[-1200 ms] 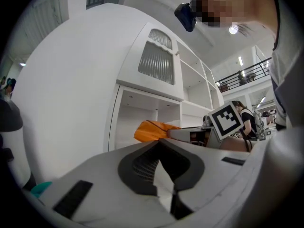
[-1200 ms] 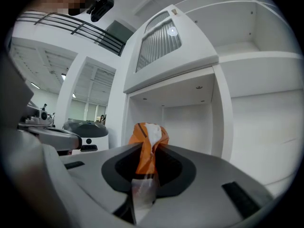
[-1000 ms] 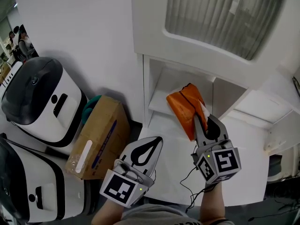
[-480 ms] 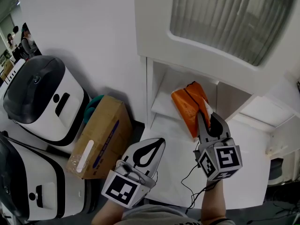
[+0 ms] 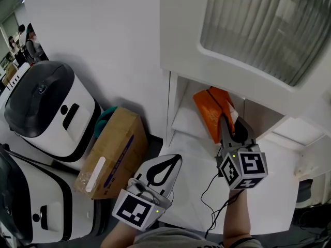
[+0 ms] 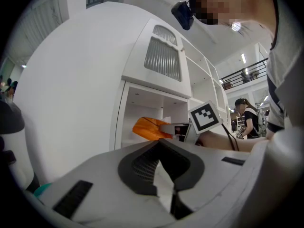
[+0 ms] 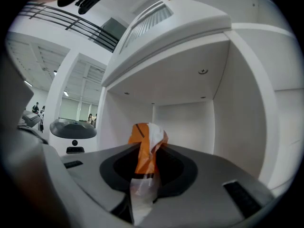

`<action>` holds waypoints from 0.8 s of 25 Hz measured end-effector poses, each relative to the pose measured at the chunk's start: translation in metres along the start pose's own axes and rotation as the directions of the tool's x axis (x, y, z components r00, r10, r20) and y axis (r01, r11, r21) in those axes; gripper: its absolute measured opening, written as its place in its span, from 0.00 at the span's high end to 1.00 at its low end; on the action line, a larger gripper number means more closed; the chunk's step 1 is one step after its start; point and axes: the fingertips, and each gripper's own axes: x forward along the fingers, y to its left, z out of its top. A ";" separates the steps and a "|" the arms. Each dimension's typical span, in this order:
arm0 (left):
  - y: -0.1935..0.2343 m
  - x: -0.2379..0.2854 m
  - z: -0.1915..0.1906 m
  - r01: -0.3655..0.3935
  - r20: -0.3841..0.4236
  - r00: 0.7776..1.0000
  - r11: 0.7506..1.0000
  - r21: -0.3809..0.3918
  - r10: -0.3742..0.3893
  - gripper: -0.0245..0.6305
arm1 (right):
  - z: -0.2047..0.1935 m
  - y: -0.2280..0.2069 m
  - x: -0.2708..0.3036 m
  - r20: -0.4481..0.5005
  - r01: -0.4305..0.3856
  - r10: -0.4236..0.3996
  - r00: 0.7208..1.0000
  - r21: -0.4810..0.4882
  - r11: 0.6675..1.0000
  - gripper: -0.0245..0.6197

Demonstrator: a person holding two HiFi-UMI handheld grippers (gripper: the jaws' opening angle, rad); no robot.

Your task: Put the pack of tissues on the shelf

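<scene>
The orange pack of tissues point(image 5: 209, 109) is gripped by its wrapper end in the right claw point(image 5: 226, 122), whose jaws have just been opening slightly. Its long axis runs ahead of the claw into the shelf point(image 5: 185, 122) compartment; contact with the bare white board is not discernible. The left claw point(image 5: 175, 160), closed and empty, hangs lower, outside the opening, near a cardboard box point(image 5: 111, 151).

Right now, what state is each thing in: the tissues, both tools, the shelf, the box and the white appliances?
pack of tissues: gripped by one end, poking into the shelf opening.
right tool: closed on the pack; its jaws have just been opening slightly, pack between them.
left tool: shut, empty.
shelf: open-fronted, nothing else seen inside.
cardboard box: flaps closed.
white appliances: lids down.
</scene>
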 end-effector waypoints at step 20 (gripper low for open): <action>0.011 -0.012 -0.001 0.013 0.006 1.000 1.000 -0.008 -0.013 0.92 | 0.013 0.012 -0.006 0.029 0.018 -0.017 0.999 -0.011 1.000 0.69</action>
